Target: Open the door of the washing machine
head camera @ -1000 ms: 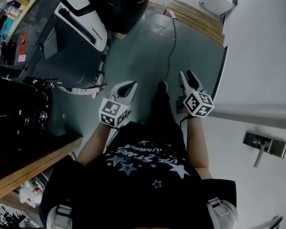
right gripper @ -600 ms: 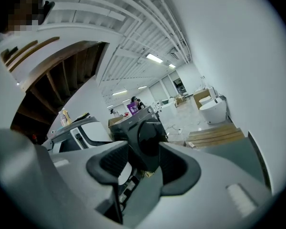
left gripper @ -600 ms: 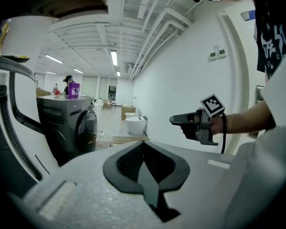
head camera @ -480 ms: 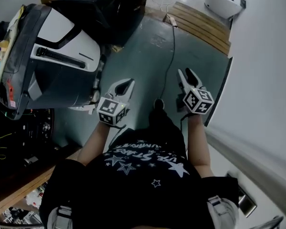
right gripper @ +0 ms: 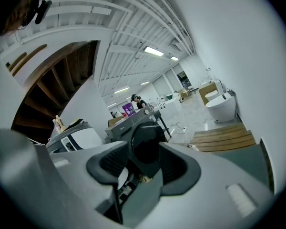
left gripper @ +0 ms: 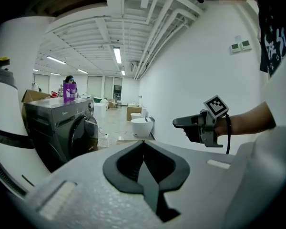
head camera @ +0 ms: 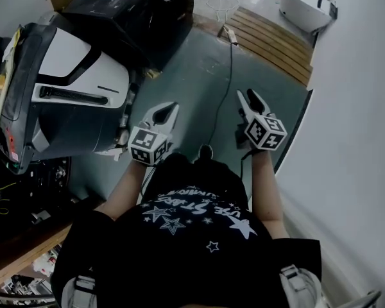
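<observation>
From the head view I see the dark grey front-loading washing machine (head camera: 138, 11) at the top of the frame. It is well ahead of both grippers, past a white and grey moulded appliance (head camera: 70, 85) on my left. The left gripper (head camera: 168, 110) and the right gripper (head camera: 247, 99) hover side by side over the grey-green floor (head camera: 192, 69), apart from each other and touching nothing. A black cable (head camera: 231, 69) runs along the floor between them toward a slatted wooden platform (head camera: 269, 37) and a white toilet (head camera: 305, 5). In the left gripper view, that gripper's jaws are pressed together at the tips with nothing between them. The machine stands far off at the left, boxy, with a purple container (left gripper: 69, 90) on its top. A round black glass door (left gripper: 83, 137) is set in its front and looks closed. The right gripper shows at the right of this view, holding nothing. In the right gripper view its jaws are spread wide and pinch nothing. The distant machine lines up in the gap between them, its dark round door facing the camera.
</observation>
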`<act>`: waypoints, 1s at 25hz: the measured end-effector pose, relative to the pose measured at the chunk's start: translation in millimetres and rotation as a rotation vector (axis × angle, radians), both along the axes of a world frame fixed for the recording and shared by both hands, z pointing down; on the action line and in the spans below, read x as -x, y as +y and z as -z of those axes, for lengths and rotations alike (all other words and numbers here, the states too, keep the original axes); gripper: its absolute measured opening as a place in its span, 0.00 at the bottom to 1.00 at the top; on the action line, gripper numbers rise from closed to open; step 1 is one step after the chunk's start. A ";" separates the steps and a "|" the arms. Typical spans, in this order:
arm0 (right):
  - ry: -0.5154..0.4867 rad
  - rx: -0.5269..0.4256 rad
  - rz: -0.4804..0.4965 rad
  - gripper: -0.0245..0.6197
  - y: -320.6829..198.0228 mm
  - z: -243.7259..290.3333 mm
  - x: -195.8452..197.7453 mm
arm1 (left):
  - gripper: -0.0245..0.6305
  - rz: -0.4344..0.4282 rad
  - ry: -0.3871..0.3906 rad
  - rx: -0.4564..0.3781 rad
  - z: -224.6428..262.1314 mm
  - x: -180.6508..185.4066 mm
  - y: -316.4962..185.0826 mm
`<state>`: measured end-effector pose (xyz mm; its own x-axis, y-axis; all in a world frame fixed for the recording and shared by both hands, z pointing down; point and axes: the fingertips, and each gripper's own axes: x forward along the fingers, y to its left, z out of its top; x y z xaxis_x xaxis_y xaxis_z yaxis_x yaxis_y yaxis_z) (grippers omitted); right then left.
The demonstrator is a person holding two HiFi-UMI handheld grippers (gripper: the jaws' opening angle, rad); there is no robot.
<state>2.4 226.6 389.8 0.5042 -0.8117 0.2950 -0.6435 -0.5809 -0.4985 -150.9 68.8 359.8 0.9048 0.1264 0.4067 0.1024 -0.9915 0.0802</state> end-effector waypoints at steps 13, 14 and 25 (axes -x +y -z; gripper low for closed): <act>0.022 0.028 0.047 0.35 -53.6 -0.2 -79.4 | 0.05 0.049 0.043 0.025 -5.8 -85.1 -49.8; 0.025 0.034 0.051 0.35 -61.0 -1.3 -89.2 | 0.05 0.054 0.046 0.031 -8.5 -94.9 -57.9; 0.003 0.154 0.116 0.35 -168.5 -20.2 -249.0 | 0.05 0.104 -0.013 0.113 -53.4 -247.6 -165.3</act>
<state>251.4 58.1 410.0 0.4107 -0.8102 0.4183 -0.7123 -0.5715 -0.4074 96.7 -96.6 413.2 0.9101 0.0774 0.4070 -0.0026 -0.9813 0.1924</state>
